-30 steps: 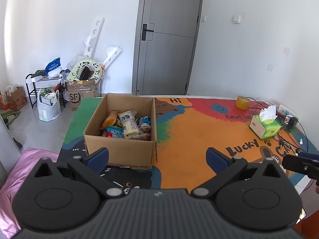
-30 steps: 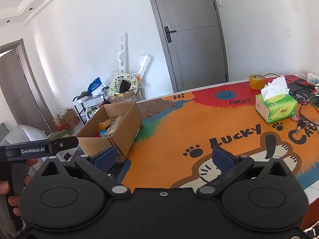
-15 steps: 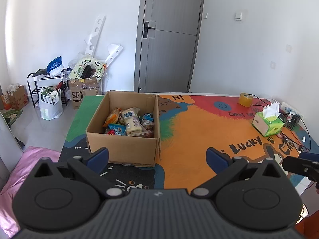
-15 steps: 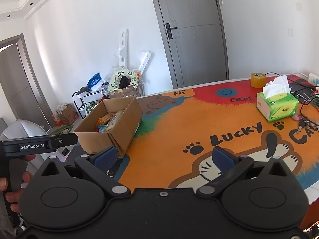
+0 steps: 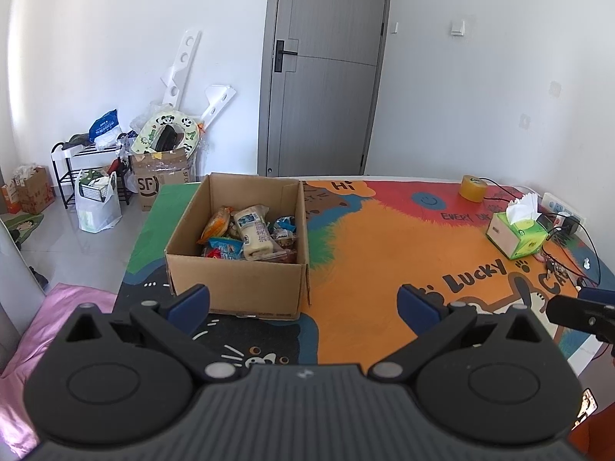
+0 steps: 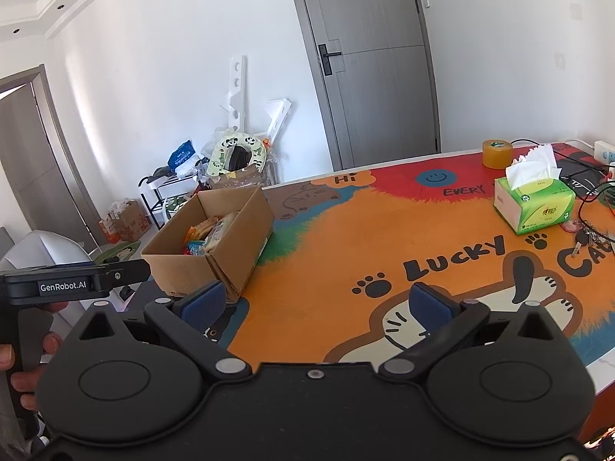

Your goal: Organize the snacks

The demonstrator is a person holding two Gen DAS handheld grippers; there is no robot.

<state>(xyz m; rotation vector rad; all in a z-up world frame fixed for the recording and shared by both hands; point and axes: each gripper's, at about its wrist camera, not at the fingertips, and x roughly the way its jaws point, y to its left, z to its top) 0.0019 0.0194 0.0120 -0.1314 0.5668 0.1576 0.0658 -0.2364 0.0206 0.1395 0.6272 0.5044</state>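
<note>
An open cardboard box [image 5: 234, 280] stands on the left part of the colourful table mat, with several snack packets [image 5: 251, 232] lying inside it. The same box [image 6: 180, 263] shows at the left in the right wrist view, snacks [image 6: 207, 234] peeking over its rim. My left gripper [image 5: 303, 303] hovers open just in front of the box's near wall, holding nothing. My right gripper [image 6: 315, 301] is open and empty over the orange mat, to the right of the box. A hand [image 6: 23, 361] holds the left gripper's handle.
A green tissue box [image 5: 517, 234] and a roll of yellow tape [image 5: 472, 188] sit at the table's right, beside cables and keys [image 6: 584, 236]. Beyond the table's left edge are a floor rack, bags and a cardboard carton [image 5: 157, 176]. A grey door [image 5: 326, 69] is behind.
Both grippers have drawn back and risen slightly, so the box looks a little farther off. Both stay open and empty.
</note>
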